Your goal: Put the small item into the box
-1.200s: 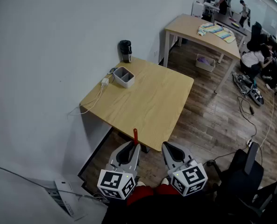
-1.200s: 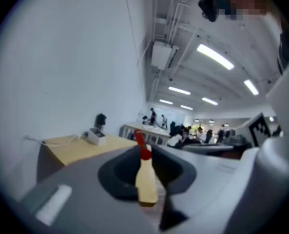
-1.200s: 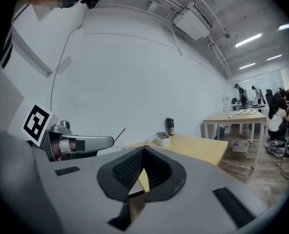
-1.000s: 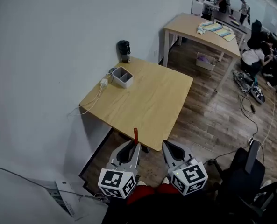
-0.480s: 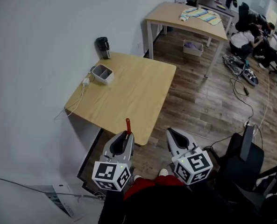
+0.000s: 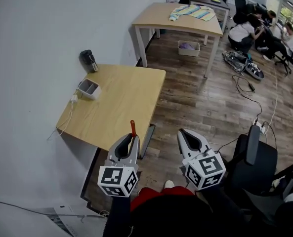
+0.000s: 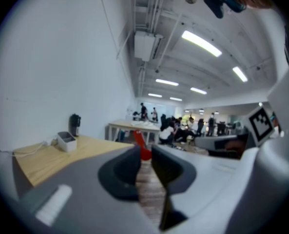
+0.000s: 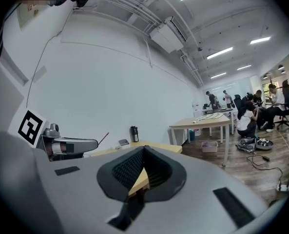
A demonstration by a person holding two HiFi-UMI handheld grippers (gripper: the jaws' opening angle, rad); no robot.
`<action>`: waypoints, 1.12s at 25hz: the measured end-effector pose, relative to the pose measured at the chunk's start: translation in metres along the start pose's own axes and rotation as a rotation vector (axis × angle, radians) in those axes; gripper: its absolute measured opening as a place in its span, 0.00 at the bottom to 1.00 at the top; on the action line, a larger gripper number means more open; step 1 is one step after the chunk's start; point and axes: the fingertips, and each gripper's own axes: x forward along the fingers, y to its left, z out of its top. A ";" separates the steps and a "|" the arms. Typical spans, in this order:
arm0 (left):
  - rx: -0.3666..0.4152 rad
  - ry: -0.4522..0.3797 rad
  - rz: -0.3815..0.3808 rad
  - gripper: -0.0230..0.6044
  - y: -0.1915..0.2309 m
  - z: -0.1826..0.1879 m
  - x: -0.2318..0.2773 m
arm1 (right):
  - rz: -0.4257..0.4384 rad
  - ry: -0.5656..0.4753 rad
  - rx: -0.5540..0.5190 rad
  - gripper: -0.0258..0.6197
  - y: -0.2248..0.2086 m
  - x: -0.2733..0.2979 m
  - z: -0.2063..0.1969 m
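At far left, against the wall, on the wooden table (image 6: 121, 102): the small open box (image 6: 89, 88), empty as far as visible, with a black flask (image 6: 88, 60) just beyond it. Well apart from the box, by the table's near edge: the left gripper (image 6: 131, 138), clamped on a slim red item (image 6: 133, 127) that pokes up past the tips. Confirmed in the left gripper view, red pinched between the jaws. Further right, above the wood floor (image 6: 210, 98): the right gripper (image 6: 186, 134), jaws pressed together on nothing. Pickup apparently done; carrying across the table and dropping into the box not yet done.
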 end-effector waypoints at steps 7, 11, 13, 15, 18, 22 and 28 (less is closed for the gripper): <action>0.035 0.003 -0.095 0.15 -0.048 0.003 0.041 | -0.119 -0.013 0.021 0.05 -0.053 -0.025 0.005; 0.053 0.007 -0.149 0.15 -0.071 0.006 0.059 | -0.174 -0.012 0.031 0.05 -0.078 -0.038 0.004; 0.059 0.008 -0.169 0.15 -0.078 0.006 0.068 | -0.195 -0.012 0.035 0.05 -0.087 -0.041 0.002; 0.065 0.007 -0.183 0.15 -0.082 0.007 0.076 | -0.212 -0.014 0.040 0.05 -0.094 -0.042 0.002; 0.070 0.010 -0.196 0.15 -0.086 0.008 0.085 | -0.231 -0.013 0.048 0.05 -0.103 -0.041 0.002; 0.072 0.020 -0.205 0.15 -0.085 0.008 0.097 | -0.248 -0.010 0.055 0.05 -0.112 -0.038 0.002; 0.069 0.020 -0.210 0.15 -0.077 0.011 0.114 | -0.280 -0.003 0.061 0.05 -0.124 -0.030 0.002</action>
